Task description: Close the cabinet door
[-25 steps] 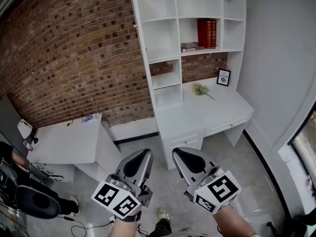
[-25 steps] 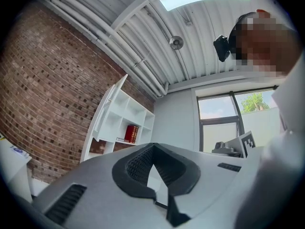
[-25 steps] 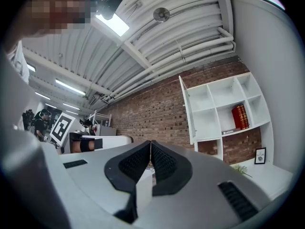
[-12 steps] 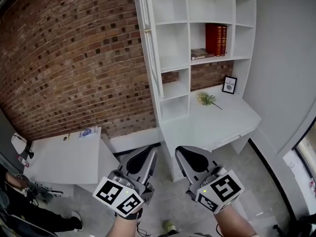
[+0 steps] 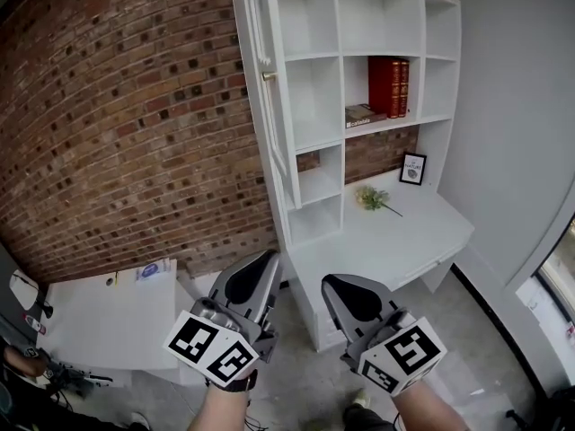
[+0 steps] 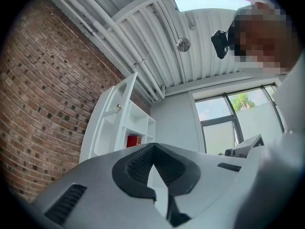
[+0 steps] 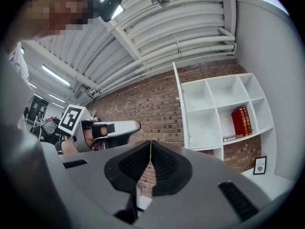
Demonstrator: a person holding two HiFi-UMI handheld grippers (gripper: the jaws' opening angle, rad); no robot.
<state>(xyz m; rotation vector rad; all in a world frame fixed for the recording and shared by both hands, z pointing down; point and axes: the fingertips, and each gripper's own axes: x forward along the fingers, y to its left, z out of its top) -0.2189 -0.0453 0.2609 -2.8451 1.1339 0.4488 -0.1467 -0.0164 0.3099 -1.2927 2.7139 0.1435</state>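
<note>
Approach stage: cabinet door (image 5: pixel 260 52) stands swung open, edge-on at the left of the white shelf unit (image 5: pixel 310 137), while we hold left gripper (image 5: pixel 260 263) and right gripper (image 5: pixel 337 287), both pressed together and empty, well short of it, so the whole closing is left.

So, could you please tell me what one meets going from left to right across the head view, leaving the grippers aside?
table → cabinet door → red books → window
</note>
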